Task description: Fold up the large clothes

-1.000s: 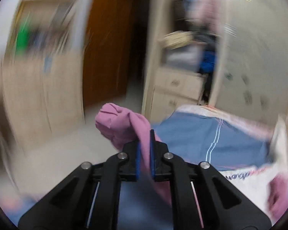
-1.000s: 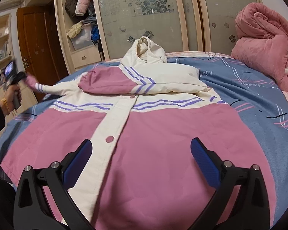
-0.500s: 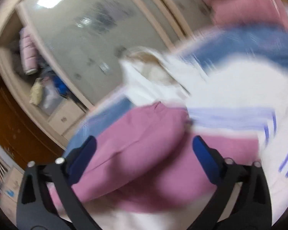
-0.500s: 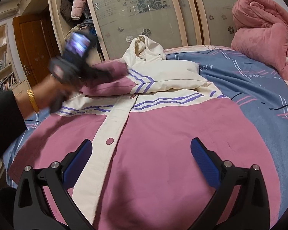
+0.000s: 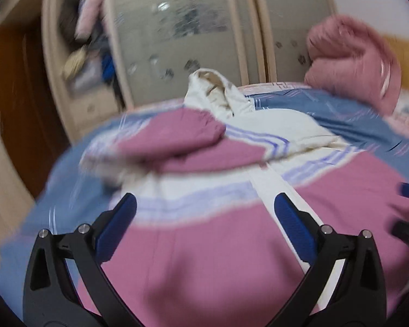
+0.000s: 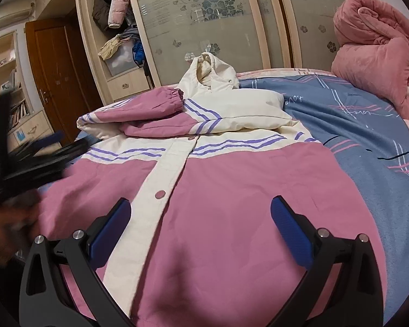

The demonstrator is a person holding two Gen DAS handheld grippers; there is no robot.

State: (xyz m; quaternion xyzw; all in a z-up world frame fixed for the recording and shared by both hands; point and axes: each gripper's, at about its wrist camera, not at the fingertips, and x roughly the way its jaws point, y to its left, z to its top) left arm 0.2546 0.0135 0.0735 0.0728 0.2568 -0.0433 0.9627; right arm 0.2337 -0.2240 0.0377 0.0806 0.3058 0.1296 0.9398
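Note:
A large pink and cream hooded jacket (image 6: 231,190) lies front-up on the bed, its hood (image 6: 210,73) at the far end. Its left sleeve (image 6: 155,106) is folded across the chest, with the gathered cuff near the collar. My left gripper (image 5: 205,207) is open and empty above the jacket's (image 5: 204,259) near left part; the sleeve (image 5: 182,136) lies well ahead of it. In the right wrist view its blurred black frame (image 6: 32,169) shows at the left edge. My right gripper (image 6: 201,209) is open and empty over the jacket's lower front.
The jacket rests on a blue patterned sheet (image 6: 368,141). A rolled pink duvet (image 6: 376,62) sits at the far right of the bed. Behind the bed stand a sliding-door wardrobe (image 6: 218,27) with an open shelf section and a brown door (image 6: 60,76).
My left gripper carried the pink sleeve from off the bed's left side across onto the chest, let it go, and drew back toward the near left. The right gripper stayed put.

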